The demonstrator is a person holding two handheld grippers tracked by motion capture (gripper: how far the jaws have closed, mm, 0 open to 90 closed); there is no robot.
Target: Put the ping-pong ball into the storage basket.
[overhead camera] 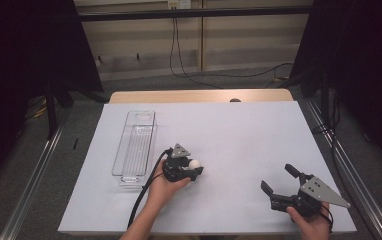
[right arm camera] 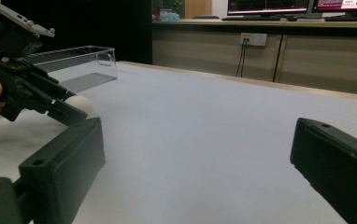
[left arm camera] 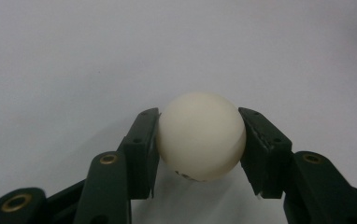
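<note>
Your left hand-held gripper (left arm camera: 199, 154) clamped on the small cream-white round ball (left arm camera: 201, 135), low over the white surface (overhead camera: 239, 135), just beside the clear rectangular plastic bin (overhead camera: 135, 145), your right hand-held gripper (overhead camera: 279, 179) spread wide, holding nothing

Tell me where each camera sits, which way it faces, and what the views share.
High view: above the person's side, looking forward and down on the white table; both forearms, left tool and right tool show.
Left gripper view: rides the left tool, looking along both jaws, closed on a white ball.
Right gripper view: rides the right tool, jaws apart, facing across the table toward the clear bin.
Shared: all three show the ball; high and right gripper views share the bin.
</note>
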